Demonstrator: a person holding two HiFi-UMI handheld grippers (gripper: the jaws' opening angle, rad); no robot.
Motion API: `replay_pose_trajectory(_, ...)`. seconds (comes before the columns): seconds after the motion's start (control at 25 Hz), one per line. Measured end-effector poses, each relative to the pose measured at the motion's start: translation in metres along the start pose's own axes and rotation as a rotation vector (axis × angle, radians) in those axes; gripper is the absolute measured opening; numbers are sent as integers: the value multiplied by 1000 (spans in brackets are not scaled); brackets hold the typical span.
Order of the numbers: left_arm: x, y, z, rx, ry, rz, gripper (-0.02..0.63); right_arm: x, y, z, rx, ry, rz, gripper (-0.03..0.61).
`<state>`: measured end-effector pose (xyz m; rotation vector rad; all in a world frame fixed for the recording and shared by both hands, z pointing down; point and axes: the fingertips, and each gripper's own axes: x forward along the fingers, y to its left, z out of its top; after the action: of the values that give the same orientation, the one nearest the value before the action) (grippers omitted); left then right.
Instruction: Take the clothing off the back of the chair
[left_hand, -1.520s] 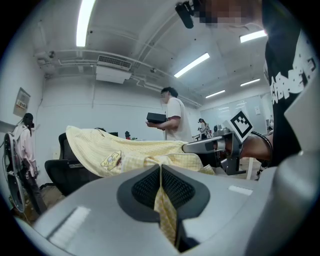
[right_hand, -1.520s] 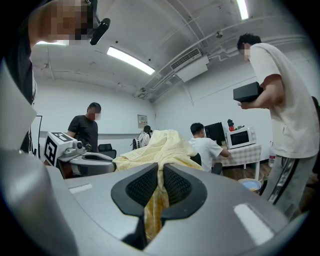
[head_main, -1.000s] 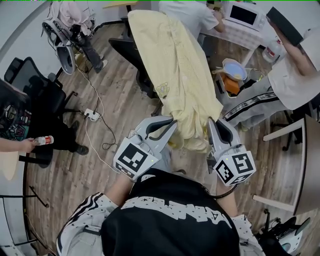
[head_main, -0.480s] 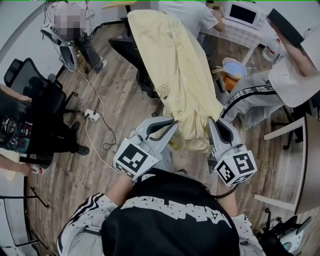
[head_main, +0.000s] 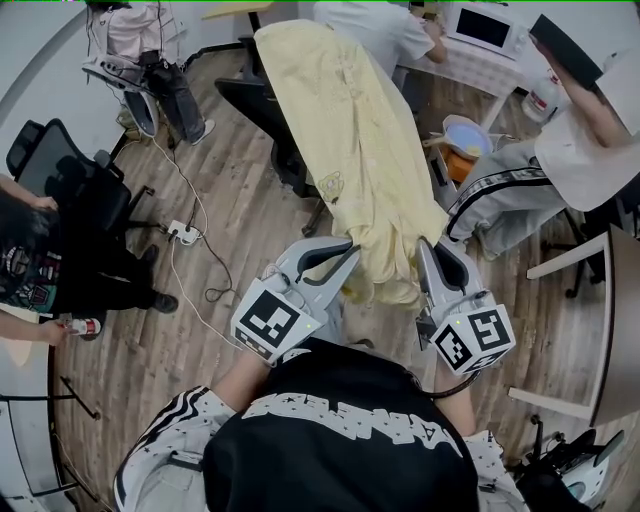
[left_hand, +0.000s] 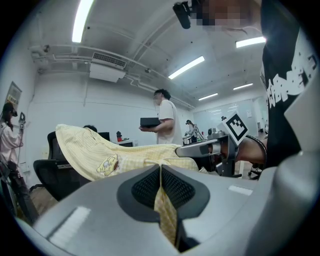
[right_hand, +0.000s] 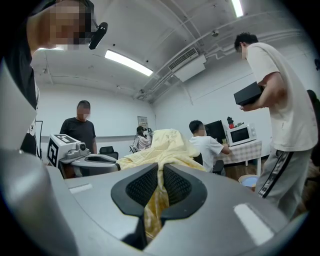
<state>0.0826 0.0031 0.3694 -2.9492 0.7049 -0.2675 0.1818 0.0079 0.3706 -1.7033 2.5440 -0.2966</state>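
Unmoved: left claw (head_main: 347, 252), right claw (head_main: 425, 247) | each clamps yellow garment (head_main: 350, 140) edge

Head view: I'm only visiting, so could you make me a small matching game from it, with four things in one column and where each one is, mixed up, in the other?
Things
1. pale yellow checked cloth garment
2. white microwave oven
3. white plastic power strip
4. flat black box

Places
a. lying on the wooden floor
b. standing on the cloth-covered table
c. held by a standing person
d. pinched in the left tongs and the right tongs

Pairs: 1-d, 2-b, 3-a, 4-c
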Motion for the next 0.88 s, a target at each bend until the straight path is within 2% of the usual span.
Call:
replay_pose_trajectory(0.4,2,-5,2,-31,-14,-26,9,-4,1,4,-4,-6,1,44)
replay_pose_trajectory(0.88,3,-6,0,-30,-10,-33,9,-4,1,3,-1,-3,0,46)
